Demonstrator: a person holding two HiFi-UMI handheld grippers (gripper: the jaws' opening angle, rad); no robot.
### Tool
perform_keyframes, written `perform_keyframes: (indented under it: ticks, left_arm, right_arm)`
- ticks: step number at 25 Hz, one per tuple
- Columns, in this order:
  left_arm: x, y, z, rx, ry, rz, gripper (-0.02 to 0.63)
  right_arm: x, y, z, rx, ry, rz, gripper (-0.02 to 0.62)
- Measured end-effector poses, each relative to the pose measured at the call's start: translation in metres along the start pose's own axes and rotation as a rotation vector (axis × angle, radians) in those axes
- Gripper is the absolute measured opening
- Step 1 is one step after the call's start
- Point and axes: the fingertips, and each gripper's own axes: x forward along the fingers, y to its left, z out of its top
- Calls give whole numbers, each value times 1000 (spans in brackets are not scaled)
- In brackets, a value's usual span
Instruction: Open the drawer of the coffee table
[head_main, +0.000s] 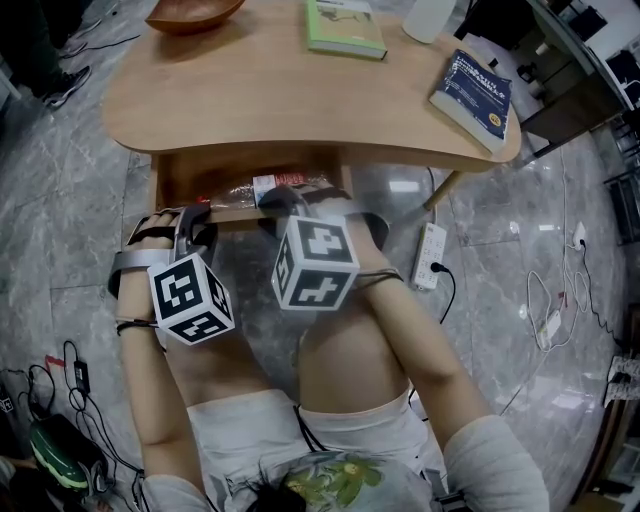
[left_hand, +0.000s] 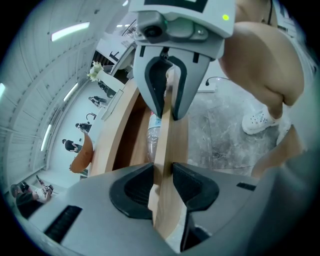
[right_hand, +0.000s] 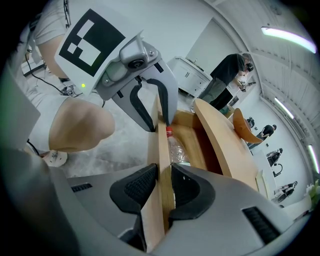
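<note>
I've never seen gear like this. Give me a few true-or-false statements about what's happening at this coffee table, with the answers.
1. The left gripper and the right gripper are both clamped on the drawer front. True.
2. The drawer is empty. False: a plastic bottle lies inside it.
3. A blue book lies on the tabletop. True.
4. The wooden bowl sits on the floor. False: it stands on the tabletop, near the far edge.
5. A power strip lies on the floor. True.
</note>
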Motion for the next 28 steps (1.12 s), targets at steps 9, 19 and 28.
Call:
perform_keyframes:
  ticks: [9,19,28]
  left_arm:
    - [-9,-13,-2,-20,-20,-81,123]
    - [-15,-22,0,-39,-46,-63,120]
    - [-21,-33,-3,-54,-56,-119,115]
  right_arm:
    - [-4,17,4,-13,-11,52,97]
    - [-9,26,2,-7,1,65,95]
    - [-10,39,5,33,17,116,89]
